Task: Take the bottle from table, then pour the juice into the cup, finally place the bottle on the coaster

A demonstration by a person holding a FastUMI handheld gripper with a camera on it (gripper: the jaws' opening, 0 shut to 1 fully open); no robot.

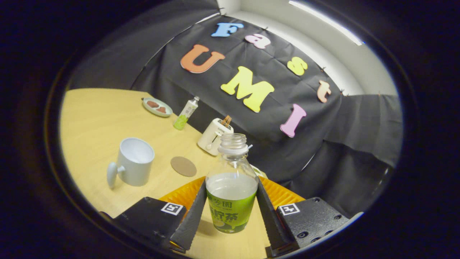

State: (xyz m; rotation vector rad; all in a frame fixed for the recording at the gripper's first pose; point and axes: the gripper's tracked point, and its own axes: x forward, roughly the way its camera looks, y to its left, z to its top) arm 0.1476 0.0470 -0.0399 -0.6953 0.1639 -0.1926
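Gripping view, looking forward along the fingers: the gripper [230, 212] has its two fingers [192, 216] pressed against opposite sides of the bottle [231, 187], clamped at the level of the green label, below the liquid line. The bottle is uncapped and upright, its open neck beyond the fingertips; whether its base rests on the table [93, 115] or hangs just above it cannot be told, though the tilted scene suggests it is being carried. Holding low on the body and keeping the mouth up plausibly guards against spilling before the pour. The cup [133, 162], handle turned toward the camera and apparently empty, stands ahead and to the left; the round coaster [183, 166] lies just beside it, nearer the bottle, bare and ready to receive it. Farther off stand a toaster [215, 136], a second bottle [185, 113] and a plate [157, 107]. Judged stage: bottle taken, pouring not yet begun.
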